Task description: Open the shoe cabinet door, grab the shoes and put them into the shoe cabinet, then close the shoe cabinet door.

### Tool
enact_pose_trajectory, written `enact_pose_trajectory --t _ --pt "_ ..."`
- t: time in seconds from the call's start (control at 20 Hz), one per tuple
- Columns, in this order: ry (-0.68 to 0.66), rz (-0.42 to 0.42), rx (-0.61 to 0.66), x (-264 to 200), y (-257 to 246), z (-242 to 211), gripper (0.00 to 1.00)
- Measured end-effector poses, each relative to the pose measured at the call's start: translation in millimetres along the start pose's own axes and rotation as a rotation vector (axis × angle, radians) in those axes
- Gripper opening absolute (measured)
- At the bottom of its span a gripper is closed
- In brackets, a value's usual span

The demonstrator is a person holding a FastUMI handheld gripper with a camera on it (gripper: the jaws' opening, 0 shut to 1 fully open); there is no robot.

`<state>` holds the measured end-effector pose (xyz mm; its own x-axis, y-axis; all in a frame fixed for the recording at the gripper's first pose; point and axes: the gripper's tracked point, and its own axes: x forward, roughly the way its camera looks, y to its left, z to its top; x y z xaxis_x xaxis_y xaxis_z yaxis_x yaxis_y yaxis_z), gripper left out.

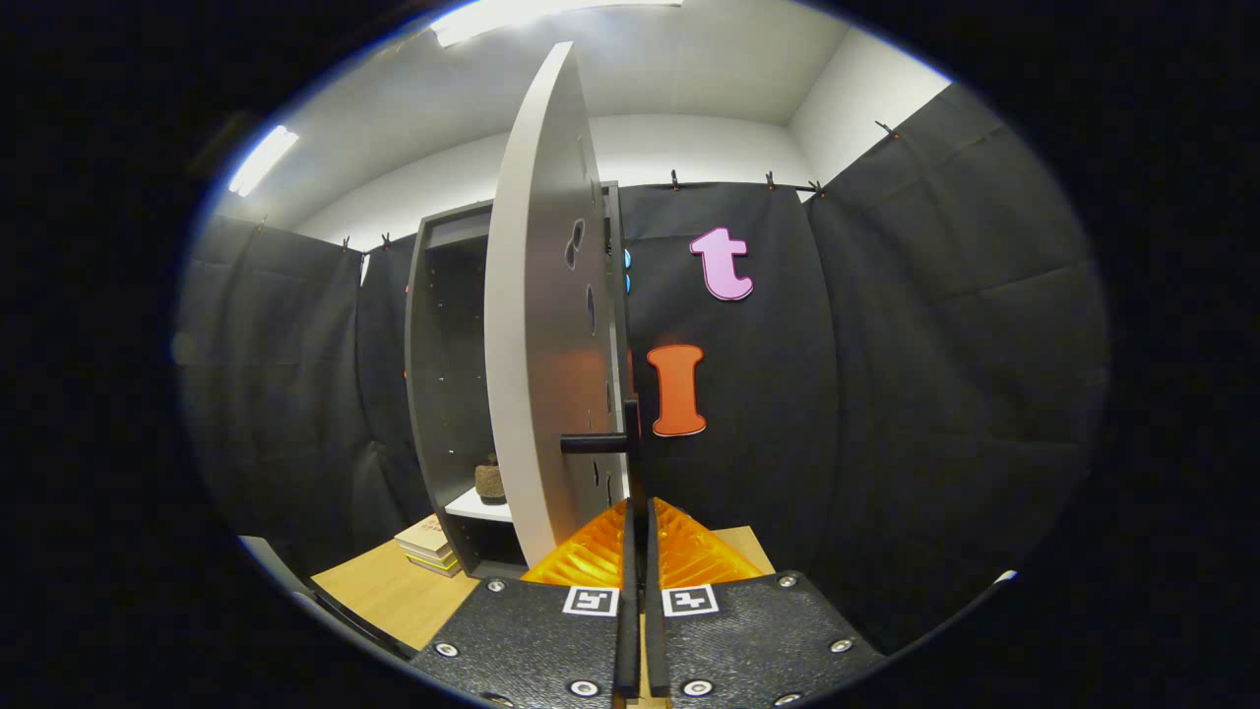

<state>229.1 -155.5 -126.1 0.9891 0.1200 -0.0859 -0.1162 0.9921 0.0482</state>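
The dark grey shoe cabinet [433,394] stands on a wooden table, and its pale grey door [536,345] is swung wide so I see it nearly edge-on. A short black handle [596,443] sticks out of the door near its free edge. Inside, a brownish shoe [489,481] rests on a white shelf [479,507]. My gripper [637,512] is shut with only a thin slit between its fingers. Its tips sit just below the handle, right at the door's free edge. Nothing is visibly held between the fingers.
A small stack of books [428,547] lies on the wooden table [394,591] beside the cabinet's base. Black cloth walls close in behind and on both sides of the cabinet.
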Motion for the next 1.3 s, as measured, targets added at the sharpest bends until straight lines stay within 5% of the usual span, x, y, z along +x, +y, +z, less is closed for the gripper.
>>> enact_pose_trajectory --t 0.35,0.8,1.3 --pt "-0.061 -0.047 0.031 -26 7 16 0.14" --pt "-0.071 -0.115 0.071 -62 45 7 0.89" --pt "0.023 -0.219 0.109 -21 126 -65 0.95"
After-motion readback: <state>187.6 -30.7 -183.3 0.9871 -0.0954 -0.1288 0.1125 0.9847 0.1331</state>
